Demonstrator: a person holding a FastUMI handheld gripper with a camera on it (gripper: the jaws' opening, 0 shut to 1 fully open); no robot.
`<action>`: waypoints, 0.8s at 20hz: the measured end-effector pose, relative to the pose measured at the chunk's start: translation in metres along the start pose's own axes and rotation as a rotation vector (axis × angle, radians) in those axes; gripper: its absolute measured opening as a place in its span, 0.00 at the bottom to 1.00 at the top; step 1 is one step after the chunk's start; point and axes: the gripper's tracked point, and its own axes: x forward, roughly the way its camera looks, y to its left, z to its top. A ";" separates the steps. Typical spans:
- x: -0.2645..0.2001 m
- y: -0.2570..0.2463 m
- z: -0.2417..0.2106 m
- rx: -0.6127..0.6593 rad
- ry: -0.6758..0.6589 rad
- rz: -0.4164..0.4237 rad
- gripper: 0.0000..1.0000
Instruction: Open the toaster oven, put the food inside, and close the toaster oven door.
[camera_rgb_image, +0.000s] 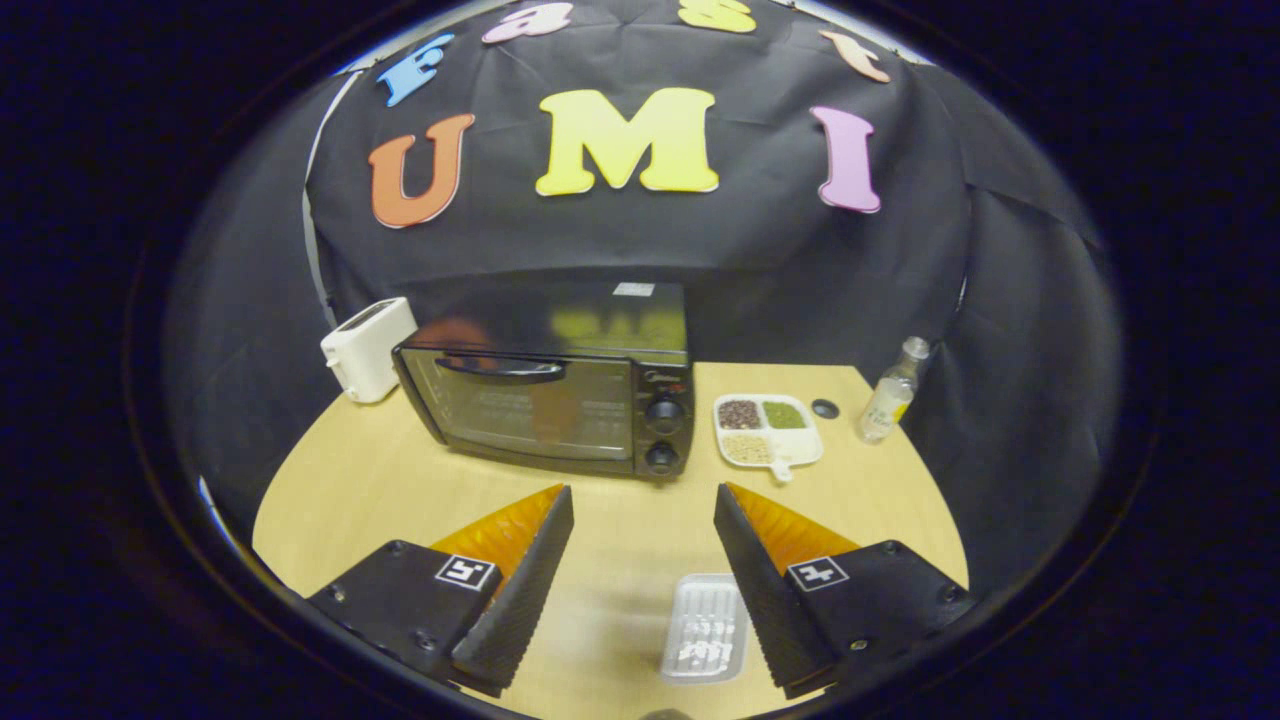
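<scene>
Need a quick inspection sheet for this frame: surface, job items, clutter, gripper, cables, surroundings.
Surface: wooden table, bare in front.
Job's things: toaster oven, door shut, beyond the fingers; clear food tray on the table between the fingers, near one of them.
Clutter: white toaster beside the oven; divided dish of grains; small dark cap; bottle.
Gripper: gripper open, fingers apart, touching nothing.
Cables: nothing seen.
Surroundings: black cloth wall behind the table.

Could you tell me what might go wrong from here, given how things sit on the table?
The toaster oven door is shut, and the open gripper hovers above a clear tray near one finger; swinging forward might knock it. The sectioned dish beside the oven could get bumped.
</scene>
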 end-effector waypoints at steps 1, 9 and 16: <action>-0.010 -0.015 0.004 0.004 -0.016 -0.013 0.91; -0.107 -0.140 0.064 0.031 -0.200 -0.051 0.91; -0.210 -0.219 0.123 0.059 -0.479 -0.097 0.93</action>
